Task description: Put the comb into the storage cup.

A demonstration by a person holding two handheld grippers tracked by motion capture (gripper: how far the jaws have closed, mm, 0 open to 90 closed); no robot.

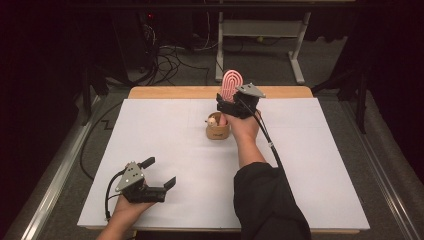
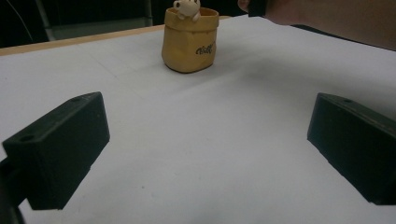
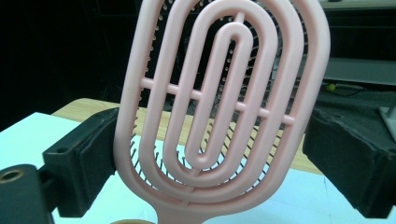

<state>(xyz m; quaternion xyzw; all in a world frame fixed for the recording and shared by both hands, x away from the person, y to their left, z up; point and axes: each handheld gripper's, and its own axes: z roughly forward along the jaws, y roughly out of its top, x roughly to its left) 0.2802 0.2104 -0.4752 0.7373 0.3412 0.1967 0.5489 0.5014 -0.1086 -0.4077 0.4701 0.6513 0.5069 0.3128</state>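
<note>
Here, the white table (image 1: 165, 145) carries one small item near its middle: a tan sack-shaped holder (image 1: 218, 131) with dark lettering on its side and a small pale figurine (image 1: 213, 120) peeking over its rim.

A pink vented hairbrush (image 1: 231, 83) stands upright just behind and above that holder. Its long axis runs close to vertical, head up, handle pointing down toward the holder's mouth. In the right gripper view the oval head rises between the two jaws, leaning a little to the right, with bristles visible through the slots. The handle drops out of frame at the bottom edge, where a sliver of tan rim shows; whether the handle end sits inside the holder I cannot tell.

Right gripper (image 1: 231, 106): level with the brush, directly at it. Jaws flank the head. The left jaw lies against or just behind the brush's edge, while a gap shows on the right side. I read the jaws as parted rather than clamped.

Left gripper (image 1: 159, 173): low at the near left of the table, well apart from the holder, jaws spread wide with only bare table between them.

Judgement: the right hand is the nearer by far. Any next move turns on the brush's vertical axis lining up over the holder.
</note>
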